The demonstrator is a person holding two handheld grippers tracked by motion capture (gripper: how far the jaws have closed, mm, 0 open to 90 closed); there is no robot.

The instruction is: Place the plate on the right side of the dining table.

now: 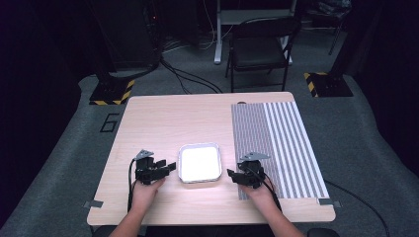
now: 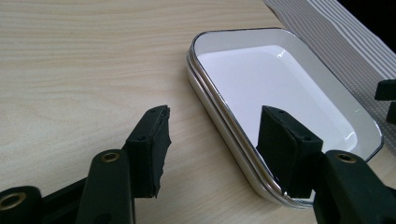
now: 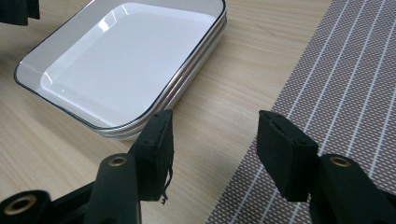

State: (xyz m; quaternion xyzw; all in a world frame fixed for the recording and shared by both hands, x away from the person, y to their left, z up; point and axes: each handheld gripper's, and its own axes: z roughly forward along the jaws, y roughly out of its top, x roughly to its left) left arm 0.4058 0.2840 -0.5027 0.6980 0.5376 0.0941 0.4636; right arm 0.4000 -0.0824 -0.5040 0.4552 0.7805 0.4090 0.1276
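Note:
A stack of white rectangular trays with thin dark rims (image 1: 199, 145) sits at the table's front middle. In the high view my left gripper (image 1: 170, 167) lies just left of the stack and points at it. In the left gripper view its jaws (image 2: 217, 149) stand open astride the near rim of the trays (image 2: 219, 119): one jaw is over bare wood and the other over the white inside, with no pad pressing. My right gripper (image 1: 231, 174) lies just right of the stack. It is open (image 3: 220, 154) over bare wood, and the trays (image 3: 196, 70) lie ahead to its left.
A grey striped placemat (image 1: 281, 143) covers the right part of the wooden table (image 1: 168, 118), and its edge (image 3: 299, 88) runs under the right gripper's outer jaw. A black chair (image 1: 259, 49) and yellow-black stand bases (image 1: 112, 92) stand on the floor beyond.

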